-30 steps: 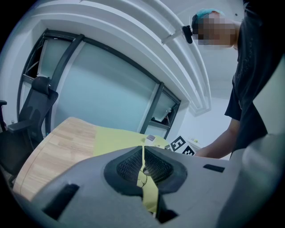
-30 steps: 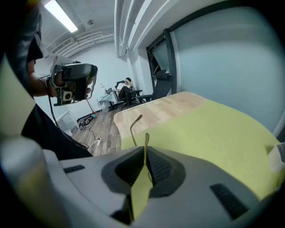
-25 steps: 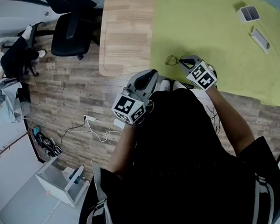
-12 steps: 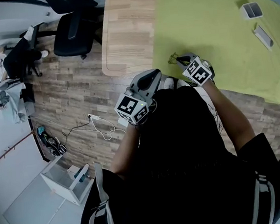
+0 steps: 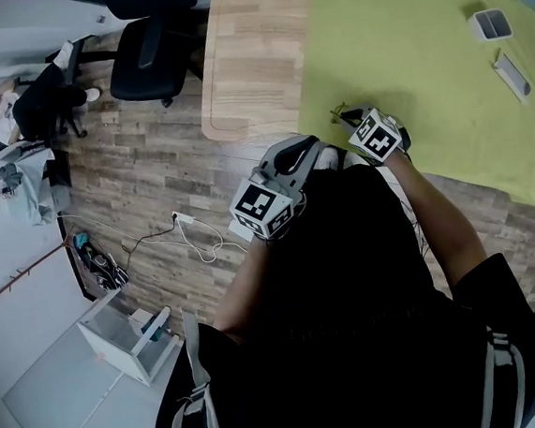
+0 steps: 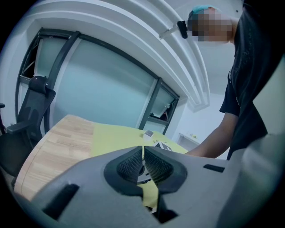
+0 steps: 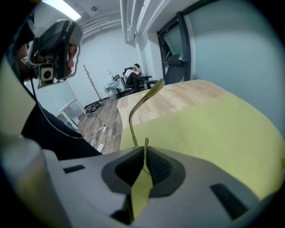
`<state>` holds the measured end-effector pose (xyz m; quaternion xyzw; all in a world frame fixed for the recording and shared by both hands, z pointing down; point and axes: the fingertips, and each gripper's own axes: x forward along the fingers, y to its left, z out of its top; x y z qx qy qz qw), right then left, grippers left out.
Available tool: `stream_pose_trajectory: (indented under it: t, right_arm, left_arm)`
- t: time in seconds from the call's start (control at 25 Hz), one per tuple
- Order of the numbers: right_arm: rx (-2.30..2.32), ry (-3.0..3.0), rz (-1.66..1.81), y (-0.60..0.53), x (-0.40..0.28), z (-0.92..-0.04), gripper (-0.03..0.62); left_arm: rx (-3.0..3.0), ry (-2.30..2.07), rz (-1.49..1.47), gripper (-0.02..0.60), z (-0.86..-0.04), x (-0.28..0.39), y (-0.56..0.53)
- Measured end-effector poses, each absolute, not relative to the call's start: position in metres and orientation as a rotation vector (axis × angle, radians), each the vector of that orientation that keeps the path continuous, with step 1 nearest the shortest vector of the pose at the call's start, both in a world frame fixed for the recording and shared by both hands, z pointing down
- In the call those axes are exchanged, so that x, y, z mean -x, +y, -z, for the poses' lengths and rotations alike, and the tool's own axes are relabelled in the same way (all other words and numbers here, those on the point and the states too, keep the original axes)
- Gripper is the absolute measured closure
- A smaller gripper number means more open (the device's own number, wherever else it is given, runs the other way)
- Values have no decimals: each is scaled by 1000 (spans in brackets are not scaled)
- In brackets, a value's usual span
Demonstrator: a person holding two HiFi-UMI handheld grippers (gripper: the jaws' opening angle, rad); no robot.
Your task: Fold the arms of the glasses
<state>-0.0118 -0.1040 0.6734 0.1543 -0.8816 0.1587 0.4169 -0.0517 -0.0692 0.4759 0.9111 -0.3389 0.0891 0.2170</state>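
The glasses [image 5: 339, 113] are thin and olive-framed, and lie at the near edge of the yellow-green mat [image 5: 402, 45]. My right gripper [image 5: 352, 118] is at them. In the right gripper view that gripper [image 7: 145, 153] is shut on a thin arm of the glasses [image 7: 139, 107], which curves up out of the jaws. My left gripper [image 5: 316, 147] hangs just off the table's near edge, to the left of the right one. Seen in the left gripper view, the left gripper [image 6: 143, 156] is shut with nothing between its pads.
A white open box [image 5: 489, 22] and a flat white case [image 5: 513, 74] sit on the mat's far right. Bare wooden tabletop [image 5: 252, 50] lies left of the mat. A black office chair [image 5: 150, 64] and a white cable [image 5: 199, 238] are on the floor.
The left gripper has edged up and right toward the table's edge. The right gripper stays shut on the glasses; less of the frame shows beside it.
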Motion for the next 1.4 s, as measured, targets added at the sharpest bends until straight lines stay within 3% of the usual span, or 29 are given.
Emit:
stream_pose_trajectory:
  t: [0.68,1.28,1.4]
  right_arm:
    - [-282,-2137,-316,-90,19,-704,556]
    - [-404,-2357,-471,-87,6,-640,553]
    - [-418,-2392,-456,-93,5,-621,522]
  left_arm:
    - [-2492,-971,-260,555,-480,64,-66]
    - [-2514,-943,-221,555,-484,62,-57]
    - [-2512,-951,-202,555,-483,62,-56]
